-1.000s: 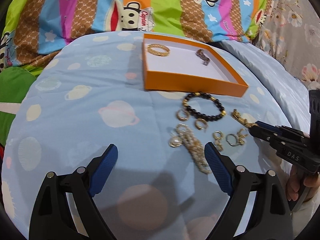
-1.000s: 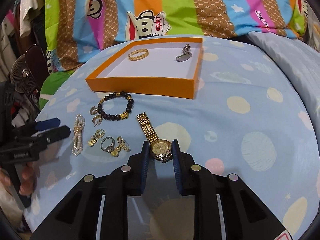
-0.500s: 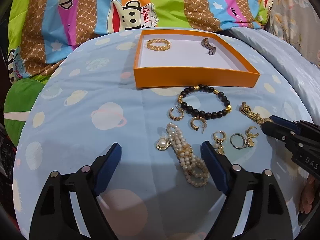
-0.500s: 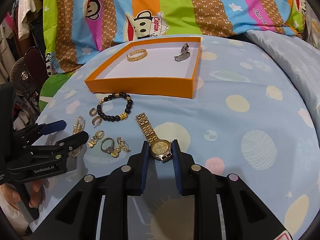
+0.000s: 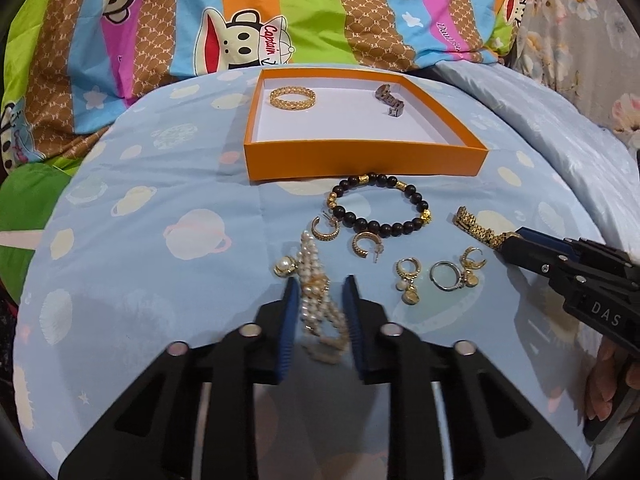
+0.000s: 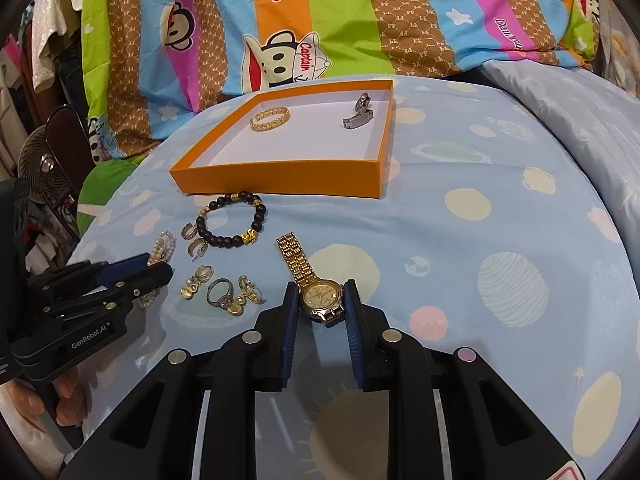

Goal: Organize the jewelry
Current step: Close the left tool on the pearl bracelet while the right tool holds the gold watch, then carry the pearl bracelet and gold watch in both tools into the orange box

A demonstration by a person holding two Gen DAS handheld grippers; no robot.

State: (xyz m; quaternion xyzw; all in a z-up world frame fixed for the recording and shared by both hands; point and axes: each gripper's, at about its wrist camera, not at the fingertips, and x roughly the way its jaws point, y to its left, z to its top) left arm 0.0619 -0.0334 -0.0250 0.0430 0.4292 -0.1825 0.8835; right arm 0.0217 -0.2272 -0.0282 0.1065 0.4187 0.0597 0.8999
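Left gripper [image 5: 320, 292] jaws just closed around pearl bracelet [image 5: 320, 300], orange tray [image 5: 360, 162] beyond

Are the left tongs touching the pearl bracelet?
Touching. The left wrist view shows the left tongs just closed, blue pads pressing both sides of the pearl bracelet.

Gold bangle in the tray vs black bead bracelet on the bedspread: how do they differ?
Place: the gold bangle lies inside the orange tray; the black bead bracelet lies on the blue bedspread, just in front of the tray's near wall.
Build: the bangle is one openwork gold band; the bracelet is a string of dark round beads with a few gold ones.
Size: the bracelet's loop looks wider.
Shared: both lie flat, and no gripper touches either.
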